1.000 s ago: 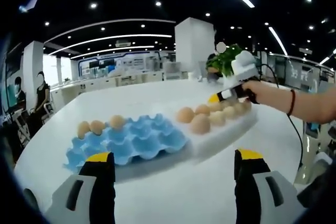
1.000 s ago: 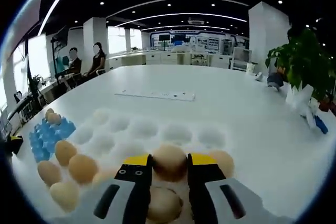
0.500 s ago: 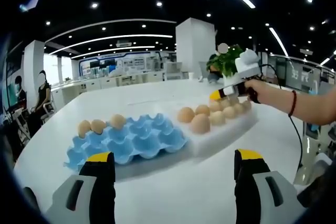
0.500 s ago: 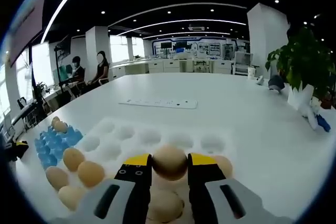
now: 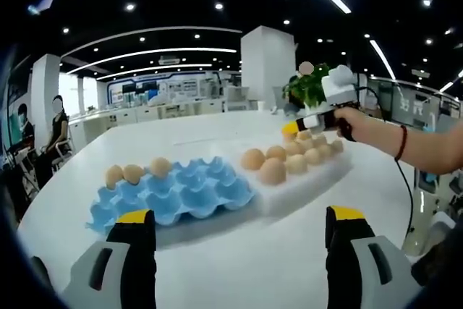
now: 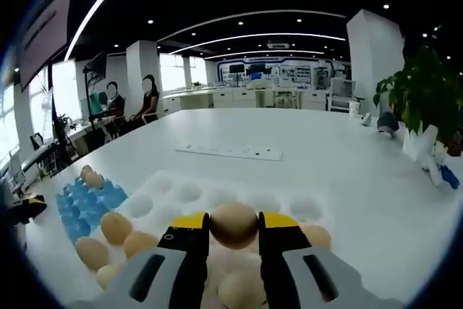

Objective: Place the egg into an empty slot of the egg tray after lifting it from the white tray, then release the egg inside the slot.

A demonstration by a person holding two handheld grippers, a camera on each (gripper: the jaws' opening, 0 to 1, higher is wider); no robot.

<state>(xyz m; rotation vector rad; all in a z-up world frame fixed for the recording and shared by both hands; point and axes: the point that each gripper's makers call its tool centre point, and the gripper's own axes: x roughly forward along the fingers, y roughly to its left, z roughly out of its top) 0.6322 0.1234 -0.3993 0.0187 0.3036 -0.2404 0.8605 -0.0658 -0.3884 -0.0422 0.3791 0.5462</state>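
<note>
Brown egg (image 6: 233, 226) sits pinched between the right hand-held gripper's (image 6: 233, 231) jaws, above the white tray (image 6: 217, 195); fragile, slippery, needs gentle side grip; left hand-held gripper (image 5: 235, 215) wide

Both views are evenly and brightly lit from above: small round ceiling spotlights (image 5: 218, 6) and long curved light strips (image 6: 253, 36) glow against a dark ceiling. The white table (image 5: 239, 265) reflects this light strongly, so it looks almost washed out and shadows on it are faint (a soft grey band runs under the blue egg tray (image 5: 173, 193)). In the right gripper view, daylight from windows (image 6: 61, 92) at the left blows out to white. Fisheye distortion bends the ceiling lines and table edge into arcs, stronger toward the edges. Distant furniture is soft and hazy. The egg (image 6: 234, 225) held close to the lens looks slightly blurred.
</note>
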